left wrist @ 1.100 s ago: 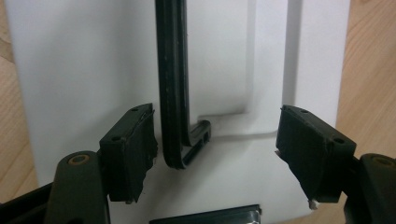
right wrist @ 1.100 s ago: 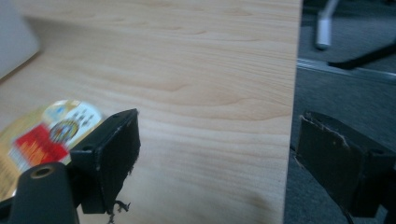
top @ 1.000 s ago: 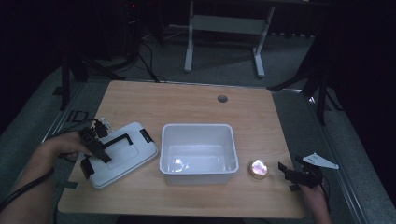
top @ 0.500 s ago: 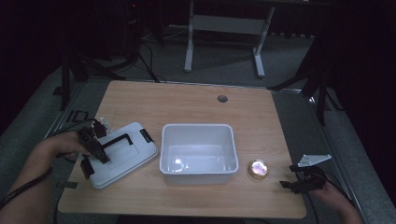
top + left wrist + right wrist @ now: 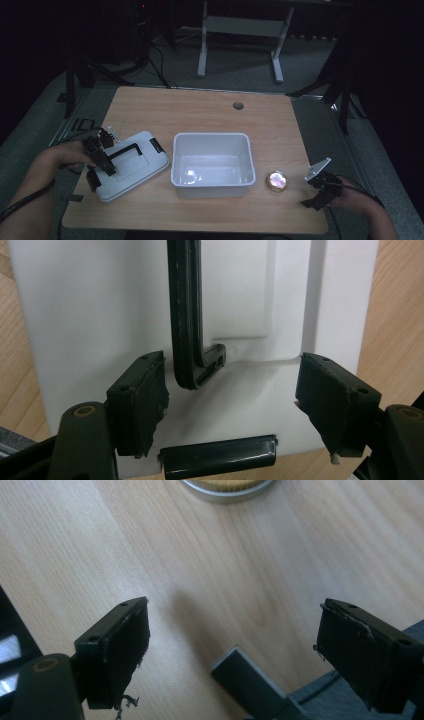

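Note:
A white lid (image 5: 135,167) with a black handle (image 5: 187,315) lies flat at the table's left. My left gripper (image 5: 101,159) hovers over its near corner. In the left gripper view its jaws (image 5: 232,370) stand open on either side of the handle's bent end without touching it. A white bin (image 5: 210,136) sits in the middle of the table, open side up. To its right lies a small round gold tin (image 5: 276,181). My right gripper (image 5: 314,194) is near the table's right front corner, open over bare wood (image 5: 235,610), with the tin (image 5: 227,486) just ahead of it.
A black clip (image 5: 217,460) sits on the lid's near edge, below my left jaws. A round cable hole (image 5: 238,105) is at the back of the wooden table. The table's right edge and grey floor (image 5: 320,700) lie close under my right gripper.
My right gripper has lifted a little and tilted, and its grey plate has shifted left. The left gripper, lid, bin and tin have stayed put.

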`<state>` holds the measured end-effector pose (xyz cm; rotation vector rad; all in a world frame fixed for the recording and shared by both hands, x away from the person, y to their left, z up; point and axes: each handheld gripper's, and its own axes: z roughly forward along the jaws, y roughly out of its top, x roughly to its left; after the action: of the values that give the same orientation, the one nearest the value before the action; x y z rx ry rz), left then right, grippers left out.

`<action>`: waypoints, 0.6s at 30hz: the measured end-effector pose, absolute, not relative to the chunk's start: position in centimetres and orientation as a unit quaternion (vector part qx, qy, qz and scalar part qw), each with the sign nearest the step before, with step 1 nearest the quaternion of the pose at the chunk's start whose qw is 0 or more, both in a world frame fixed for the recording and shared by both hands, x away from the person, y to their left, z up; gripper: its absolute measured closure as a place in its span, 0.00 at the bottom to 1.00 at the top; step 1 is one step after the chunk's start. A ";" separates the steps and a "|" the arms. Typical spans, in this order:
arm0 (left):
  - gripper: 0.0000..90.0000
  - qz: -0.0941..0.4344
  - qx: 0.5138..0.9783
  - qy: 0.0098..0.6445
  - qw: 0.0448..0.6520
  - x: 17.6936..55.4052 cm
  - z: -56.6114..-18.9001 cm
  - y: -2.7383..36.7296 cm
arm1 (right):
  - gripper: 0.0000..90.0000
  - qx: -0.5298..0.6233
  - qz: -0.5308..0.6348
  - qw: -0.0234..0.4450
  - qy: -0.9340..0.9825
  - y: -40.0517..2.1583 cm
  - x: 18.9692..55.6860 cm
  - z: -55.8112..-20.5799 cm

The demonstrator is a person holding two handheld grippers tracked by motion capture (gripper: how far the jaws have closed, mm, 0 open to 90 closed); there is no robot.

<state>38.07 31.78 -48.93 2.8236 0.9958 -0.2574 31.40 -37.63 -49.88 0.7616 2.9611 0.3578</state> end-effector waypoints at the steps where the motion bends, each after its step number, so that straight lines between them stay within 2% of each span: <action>1: 0.31 -0.087 0.937 0.331 0.067 38.0 -49.0 31.8 | 0.15 0.238 0.109 0.033 0.965 -37.4 31.5 -49.8; 18: 0.31 -0.090 0.938 0.330 0.060 37.9 -49.0 31.8 | 0.13 0.162 0.013 0.039 0.986 -34.3 32.7 -48.0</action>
<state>37.88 31.81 -48.96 2.8391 0.9978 -0.2733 32.74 -34.35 -48.02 0.4952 3.0229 0.0398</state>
